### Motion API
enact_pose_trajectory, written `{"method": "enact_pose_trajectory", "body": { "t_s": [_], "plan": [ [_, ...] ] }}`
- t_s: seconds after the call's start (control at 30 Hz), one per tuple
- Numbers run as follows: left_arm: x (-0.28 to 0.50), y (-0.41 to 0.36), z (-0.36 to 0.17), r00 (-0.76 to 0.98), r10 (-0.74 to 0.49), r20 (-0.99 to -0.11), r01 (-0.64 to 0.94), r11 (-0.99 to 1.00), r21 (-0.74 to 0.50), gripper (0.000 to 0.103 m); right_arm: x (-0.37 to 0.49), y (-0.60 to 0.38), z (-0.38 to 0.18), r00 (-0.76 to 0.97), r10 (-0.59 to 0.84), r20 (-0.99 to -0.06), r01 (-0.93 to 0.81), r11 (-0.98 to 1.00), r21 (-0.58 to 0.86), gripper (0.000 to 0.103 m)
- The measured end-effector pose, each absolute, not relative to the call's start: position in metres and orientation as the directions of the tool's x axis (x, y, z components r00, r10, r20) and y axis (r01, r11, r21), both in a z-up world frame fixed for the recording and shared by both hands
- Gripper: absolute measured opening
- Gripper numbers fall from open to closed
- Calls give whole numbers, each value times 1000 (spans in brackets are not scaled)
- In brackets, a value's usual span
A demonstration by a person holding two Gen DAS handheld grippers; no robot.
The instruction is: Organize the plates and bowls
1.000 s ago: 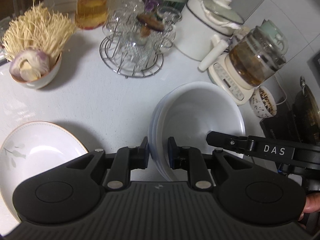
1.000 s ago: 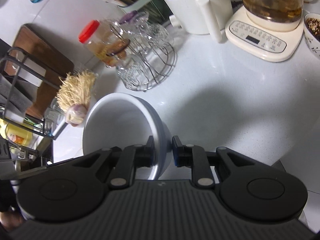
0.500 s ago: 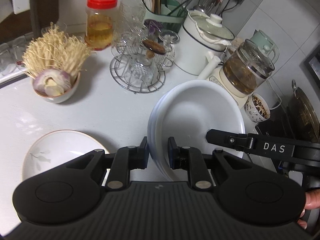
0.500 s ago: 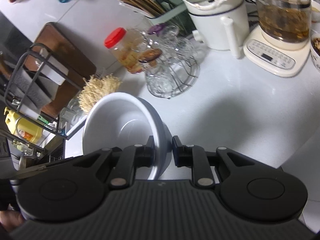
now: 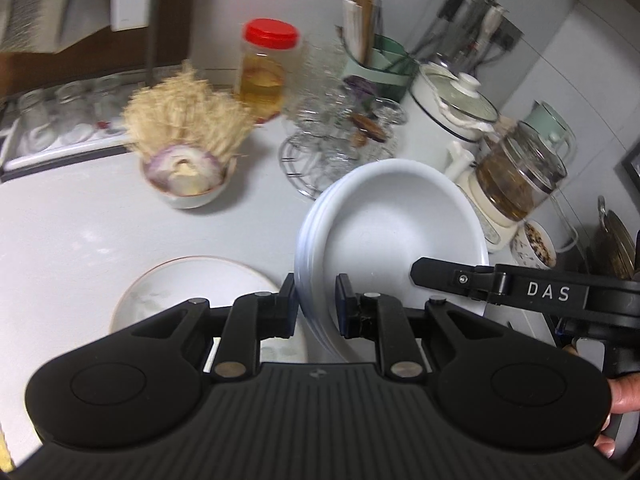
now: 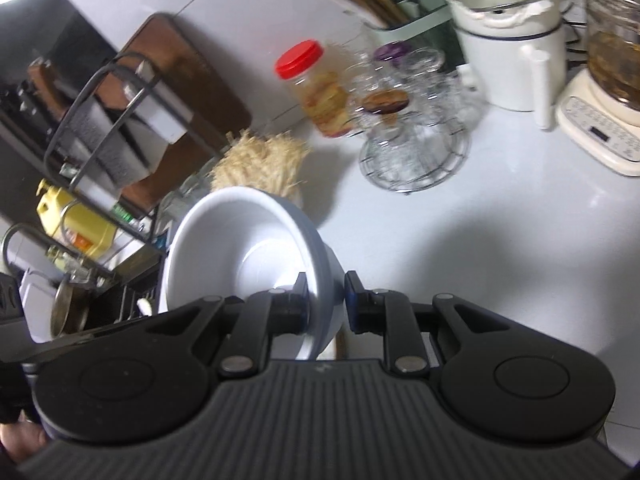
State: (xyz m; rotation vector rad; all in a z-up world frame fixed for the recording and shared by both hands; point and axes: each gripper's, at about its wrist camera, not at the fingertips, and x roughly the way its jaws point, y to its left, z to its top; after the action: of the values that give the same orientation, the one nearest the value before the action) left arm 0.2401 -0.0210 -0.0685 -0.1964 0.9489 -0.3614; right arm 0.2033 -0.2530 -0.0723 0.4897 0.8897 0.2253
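Both grippers hold one stack of white bowls (image 5: 400, 224) in the air above the white counter. My left gripper (image 5: 317, 306) is shut on the stack's near rim. My right gripper (image 6: 326, 300) is shut on the opposite rim, with the bowls (image 6: 248, 248) tilted to its left; its black body also shows in the left wrist view (image 5: 520, 288). A white plate with a gold rim and a leaf print (image 5: 188, 288) lies on the counter below left of the stack.
A bowl of garlic and dry roots (image 5: 184, 176), a red-lidded jar (image 5: 266, 72), a wire rack of glass cups (image 5: 340, 144), a white pot (image 5: 448, 120), a glass kettle (image 5: 516, 176) and a small bowl of grains (image 5: 536, 246) crowd the back. A metal shelf rack (image 6: 116, 136) stands left.
Both grippers have lifted the bowl stack higher and tilted up; the counter items and plate have slid down in view. The grips have not changed.
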Motion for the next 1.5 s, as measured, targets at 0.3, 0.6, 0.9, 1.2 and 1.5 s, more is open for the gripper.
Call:
{"method": "enact_pose_trajectory", "body": {
  "t_s": [0.3,0.6,0.9,1.2,1.5],
  "plan": [
    [219,21,-77,557,-314,-769,73,941,-331,21,214,-209,-81,543,447,-711,-77,870,488,21],
    [213,46,-116,509,-282,-813,-53,933,-357,21,226,-181,-110,438,447,-780,-92,885,456,21],
    [229,62,-154,476,-302,-826,-113,910,-398,21,245,-167,-138,373,423,-826,-104,903,416,21],
    [241,71,-172,461,-300,-835,-147,902,-406,21,255,-156,-155,328,424,-845,-110,905,411,22],
    [240,73,-183,445,-303,-843,-158,900,-407,22,255,-157,-163,313,421,-852,-96,906,412,23]
  ]
}}
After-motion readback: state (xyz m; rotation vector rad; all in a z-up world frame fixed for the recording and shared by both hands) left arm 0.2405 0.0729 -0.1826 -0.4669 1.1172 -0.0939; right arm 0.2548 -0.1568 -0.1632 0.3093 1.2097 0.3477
